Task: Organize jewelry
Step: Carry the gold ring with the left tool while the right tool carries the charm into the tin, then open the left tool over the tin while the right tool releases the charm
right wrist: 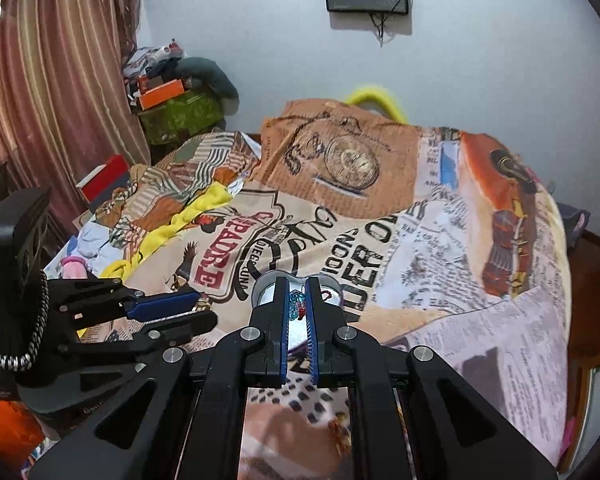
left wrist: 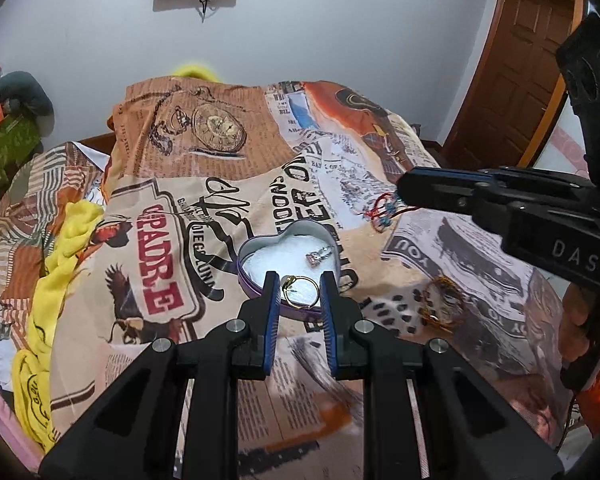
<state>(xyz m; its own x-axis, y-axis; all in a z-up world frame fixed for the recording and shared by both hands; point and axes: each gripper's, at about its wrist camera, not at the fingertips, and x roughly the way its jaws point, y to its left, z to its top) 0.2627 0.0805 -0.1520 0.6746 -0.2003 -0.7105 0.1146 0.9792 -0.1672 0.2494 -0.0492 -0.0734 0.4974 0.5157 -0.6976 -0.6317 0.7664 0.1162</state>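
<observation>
A heart-shaped tin [left wrist: 249, 255] with a white lining sits on the printed bedspread. It holds a small silver and pink piece [left wrist: 318, 255] and a gold ring [left wrist: 300, 289]. My left gripper [left wrist: 299, 284] is open, its jaws either side of the gold ring at the tin's near edge. My right gripper [right wrist: 298, 305] is shut on a red and blue beaded bracelet [right wrist: 297, 305], held above the tin [right wrist: 265, 289]. In the left wrist view the bracelet [left wrist: 383, 209] hangs from the right gripper's tips right of the tin. An amber beaded bracelet [left wrist: 441, 301] lies on the bedspread to the right.
The printed bedspread [left wrist: 228, 152] covers the bed. A yellow cloth [left wrist: 60, 264] lies along its left side. Boxes and clutter [right wrist: 172, 104] stand by the curtain [right wrist: 56, 80] at the left. A wooden door [left wrist: 516, 68] is at the far right.
</observation>
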